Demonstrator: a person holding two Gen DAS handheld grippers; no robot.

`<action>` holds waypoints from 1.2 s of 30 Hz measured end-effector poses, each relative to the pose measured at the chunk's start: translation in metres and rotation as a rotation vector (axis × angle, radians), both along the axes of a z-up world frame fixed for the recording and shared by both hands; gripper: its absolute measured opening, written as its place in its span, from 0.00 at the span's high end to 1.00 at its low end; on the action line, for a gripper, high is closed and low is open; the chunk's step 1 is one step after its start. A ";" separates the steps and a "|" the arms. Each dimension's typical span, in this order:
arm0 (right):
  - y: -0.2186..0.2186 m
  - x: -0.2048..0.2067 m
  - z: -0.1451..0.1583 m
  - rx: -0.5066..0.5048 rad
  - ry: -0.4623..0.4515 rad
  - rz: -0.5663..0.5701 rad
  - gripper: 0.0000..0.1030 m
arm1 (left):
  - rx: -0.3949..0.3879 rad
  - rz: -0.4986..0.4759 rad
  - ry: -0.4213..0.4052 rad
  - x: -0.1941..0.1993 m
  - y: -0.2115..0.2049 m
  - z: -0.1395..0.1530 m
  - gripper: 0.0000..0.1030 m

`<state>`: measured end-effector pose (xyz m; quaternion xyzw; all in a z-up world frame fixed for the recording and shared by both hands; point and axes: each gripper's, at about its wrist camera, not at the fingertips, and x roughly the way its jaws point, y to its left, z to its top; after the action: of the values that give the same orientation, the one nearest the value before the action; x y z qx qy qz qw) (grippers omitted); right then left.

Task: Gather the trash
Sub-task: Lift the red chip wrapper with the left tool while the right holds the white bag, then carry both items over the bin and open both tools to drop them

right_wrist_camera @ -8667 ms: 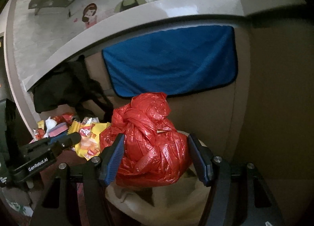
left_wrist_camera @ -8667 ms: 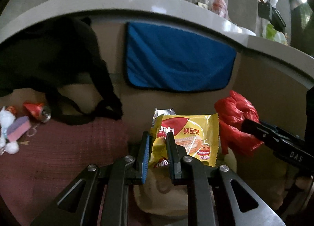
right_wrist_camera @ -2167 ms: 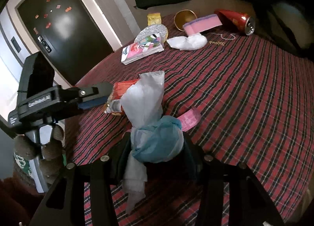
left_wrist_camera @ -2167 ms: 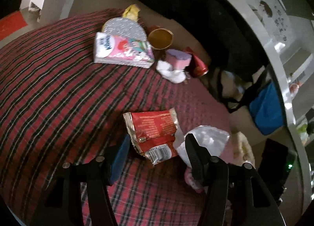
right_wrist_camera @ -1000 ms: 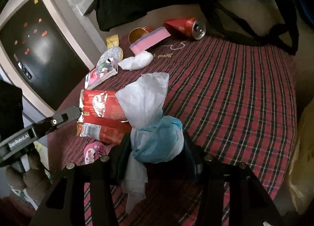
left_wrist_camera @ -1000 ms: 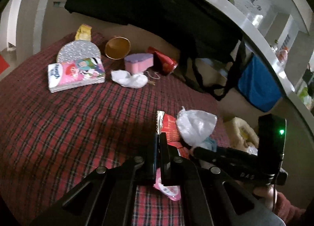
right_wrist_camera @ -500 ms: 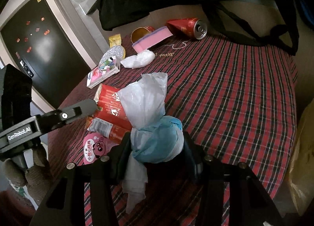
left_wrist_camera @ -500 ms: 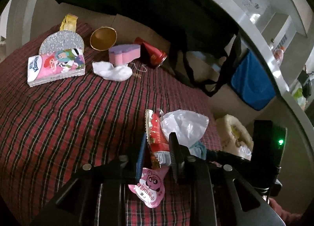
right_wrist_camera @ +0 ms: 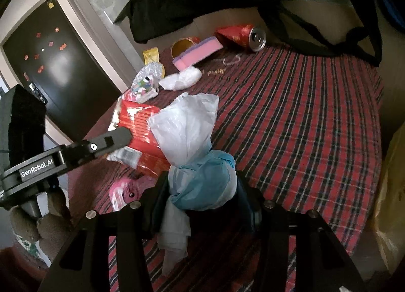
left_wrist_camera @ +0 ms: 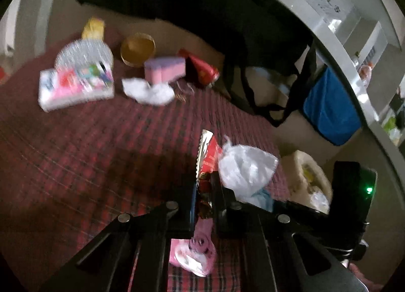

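Note:
A red snack wrapper (left_wrist_camera: 208, 155) stands on edge between the fingers of my left gripper (left_wrist_camera: 204, 180), whose jaws are closing and pinch its lower part; the right wrist view shows the same wrapper (right_wrist_camera: 141, 124) lifted off the plaid cloth (right_wrist_camera: 303, 127). My right gripper (right_wrist_camera: 201, 181) is shut on a tied white-and-blue plastic bag (right_wrist_camera: 192, 127), which rises just right of the wrapper. That bag (left_wrist_camera: 245, 168) also shows in the left wrist view. A pink wrapper (left_wrist_camera: 195, 254) lies on the cloth below my left fingers.
At the far side lie a tissue pack (left_wrist_camera: 76, 84), a crumpled white tissue (left_wrist_camera: 146, 90), a gold cup (left_wrist_camera: 138, 49), a pink sponge (right_wrist_camera: 197, 54) and a red can (right_wrist_camera: 240, 35). A black bag (left_wrist_camera: 202, 0) hangs behind. A beige sack (left_wrist_camera: 308, 178) sits off the right edge.
The left jaws, shut a second ago, opened around the red wrapper and have narrowed on it. The left view has shifted slightly and blurred. The right gripper keeps its bag.

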<state>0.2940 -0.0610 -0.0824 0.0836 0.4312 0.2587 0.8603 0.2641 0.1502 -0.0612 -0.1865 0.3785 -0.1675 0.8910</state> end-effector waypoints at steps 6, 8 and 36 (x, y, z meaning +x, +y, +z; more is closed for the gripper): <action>-0.006 -0.013 0.031 0.003 -0.083 -0.011 0.54 | 0.172 0.133 -0.121 -0.026 -0.003 0.029 0.91; -0.007 -0.021 0.047 -0.017 -0.133 -0.004 0.54 | 0.239 0.182 -0.179 -0.037 -0.008 0.041 0.91; -0.193 -0.106 0.153 -0.113 -0.441 -0.301 0.54 | 0.217 -0.069 -0.424 -0.073 -0.198 0.121 0.90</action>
<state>0.1884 -0.2540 0.0708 0.0401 0.2299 0.1155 0.9655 0.1910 -0.0483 0.0601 -0.0373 0.2051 -0.1916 0.9591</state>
